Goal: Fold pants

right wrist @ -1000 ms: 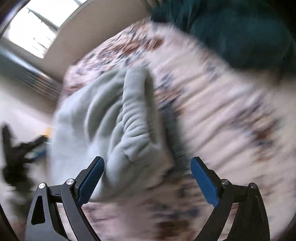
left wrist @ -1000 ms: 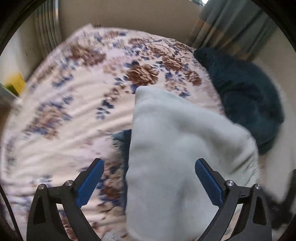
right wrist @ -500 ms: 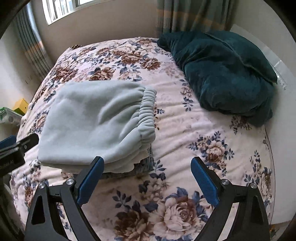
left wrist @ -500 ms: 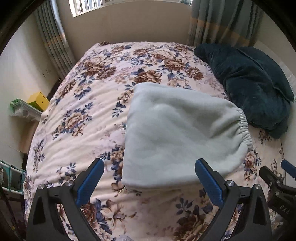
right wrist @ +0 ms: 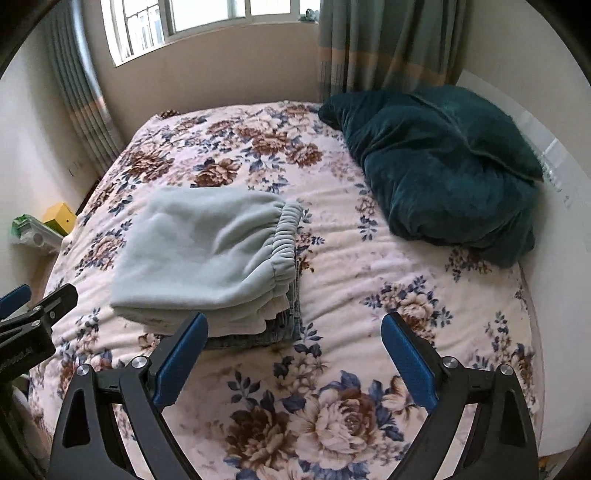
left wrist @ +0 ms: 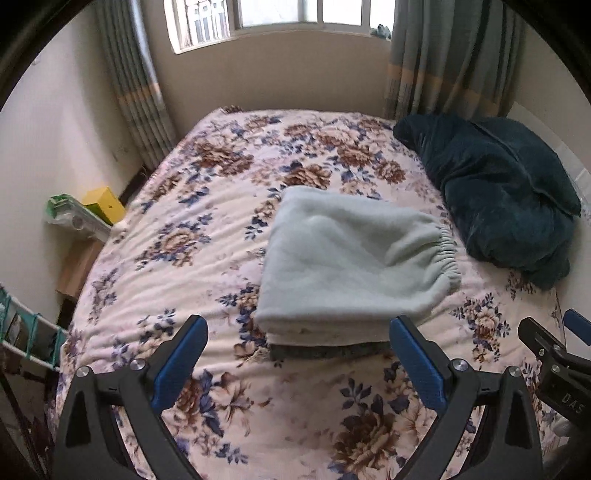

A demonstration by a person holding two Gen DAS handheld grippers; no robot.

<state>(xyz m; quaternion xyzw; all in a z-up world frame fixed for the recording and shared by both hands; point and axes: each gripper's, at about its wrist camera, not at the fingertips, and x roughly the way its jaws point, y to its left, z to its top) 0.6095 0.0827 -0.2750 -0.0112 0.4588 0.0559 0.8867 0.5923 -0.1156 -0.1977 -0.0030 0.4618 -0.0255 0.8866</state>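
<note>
On the flowered bedspread the pale green fleece pants lay folded into a thick rectangle, elastic waistband turned toward the dark teal pillow, the whole stack resting on a folded grey denim garment whose edge showed underneath. Both tools were held above the near end of the bed, level and pointing toward the window. The left gripper stood with its blue-padded jaws spread wide, nothing between them, short of the pants' near edge. The right gripper was likewise wide apart and empty, aimed past the waistband corner at bare bedspread. Each tool's black body showed at the edge of the other's view, side by side and apart.
</note>
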